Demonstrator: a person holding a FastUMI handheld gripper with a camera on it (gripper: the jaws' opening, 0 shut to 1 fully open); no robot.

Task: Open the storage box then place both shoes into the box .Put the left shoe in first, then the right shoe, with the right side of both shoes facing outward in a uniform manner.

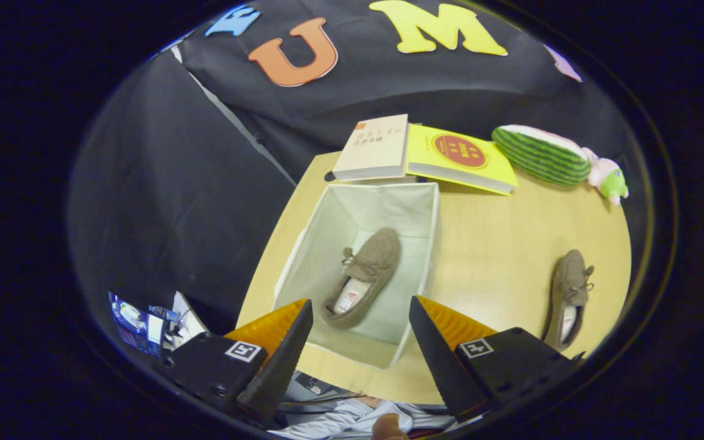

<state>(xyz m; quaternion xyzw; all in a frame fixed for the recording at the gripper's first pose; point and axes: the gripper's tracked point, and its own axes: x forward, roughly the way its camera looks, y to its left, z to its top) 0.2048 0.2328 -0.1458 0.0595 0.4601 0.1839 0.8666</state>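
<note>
Wooden table: open storage box holds one shoe; second shoe outside; fingers wide, empty.

Pale wooden worktop with rounded edge, ringed by black cloth wall; two books and a watermelon-striped plush toy along the far side, evenly lit.
</note>
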